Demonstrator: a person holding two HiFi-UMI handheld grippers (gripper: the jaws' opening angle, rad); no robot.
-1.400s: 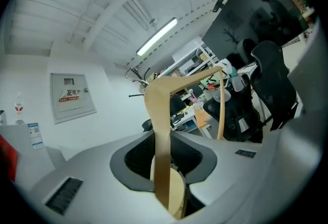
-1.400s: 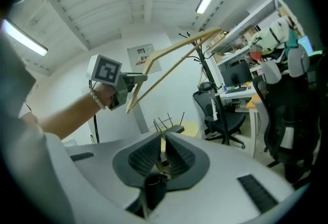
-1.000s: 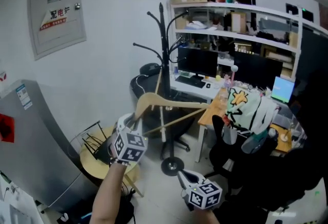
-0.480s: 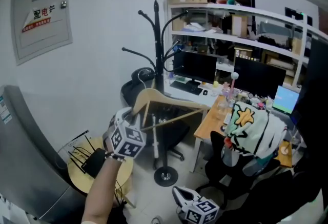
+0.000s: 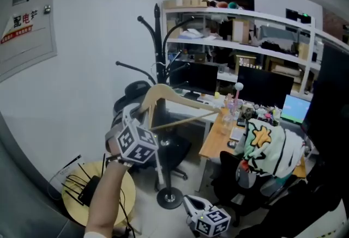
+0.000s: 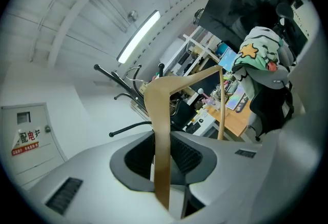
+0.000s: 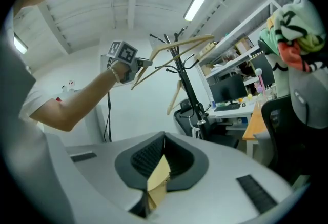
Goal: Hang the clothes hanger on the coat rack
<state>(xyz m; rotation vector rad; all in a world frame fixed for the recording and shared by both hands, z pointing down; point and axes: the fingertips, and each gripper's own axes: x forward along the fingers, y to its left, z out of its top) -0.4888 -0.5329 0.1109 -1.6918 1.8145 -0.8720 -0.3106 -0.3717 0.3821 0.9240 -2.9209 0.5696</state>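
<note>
While the left gripper [image 5: 140,122] clamps the hanger [image 5: 166,91], the coat rack [image 5: 158,41] rises at twelve o'clock. The right gripper [image 5: 188,202] is closed on a tan scrap [image 7: 158,177].

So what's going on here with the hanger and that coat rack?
A person is working with a hand-held claw in each hand. The left claw is shut on one arm of a wooden clothes hanger, held up close to the black coat rack; it is not hung on a prong yet. The right claw sits low, closed on a small tan scrap.
</note>
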